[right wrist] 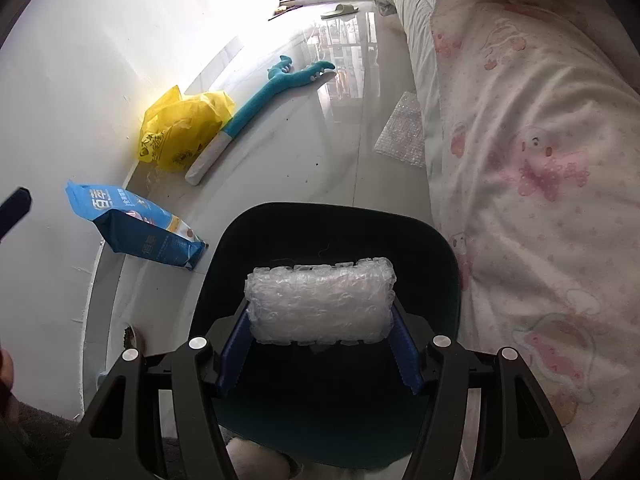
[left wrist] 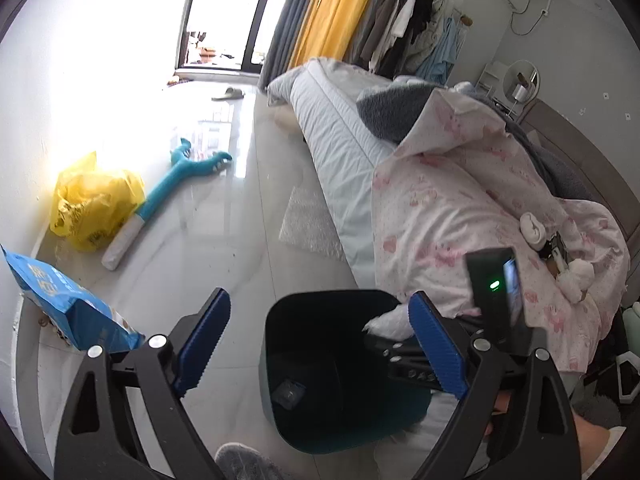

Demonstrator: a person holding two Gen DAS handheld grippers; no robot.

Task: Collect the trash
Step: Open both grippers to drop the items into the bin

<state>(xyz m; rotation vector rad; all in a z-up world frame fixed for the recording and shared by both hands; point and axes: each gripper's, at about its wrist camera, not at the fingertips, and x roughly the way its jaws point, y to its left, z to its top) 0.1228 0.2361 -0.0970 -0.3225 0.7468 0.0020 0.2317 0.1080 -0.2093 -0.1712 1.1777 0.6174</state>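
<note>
Bedroom floor, mid-cleanup: the right gripper (right wrist: 320, 336) clamps one wad of bubble wrap (right wrist: 320, 300) directly over the mouth of one dark bin (right wrist: 440, 248). The left gripper (left wrist: 320, 344) stands wide apart, nothing between its pads. One flat bubble-wrap sheet (right wrist: 402, 130) lies by the bed; one yellow bag (right wrist: 180, 132), one blue packet (right wrist: 136, 226) and one teal plush toy (right wrist: 272, 92) sit along the wall.

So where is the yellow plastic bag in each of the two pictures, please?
Left wrist view: the yellow plastic bag lies at the left edge, against the wall, above the blue packet.
Right wrist view: it sits upper left of centre, also against the wall.
Shared landmark: the teal long toy lies on the floor just right of the bag in both.
</note>
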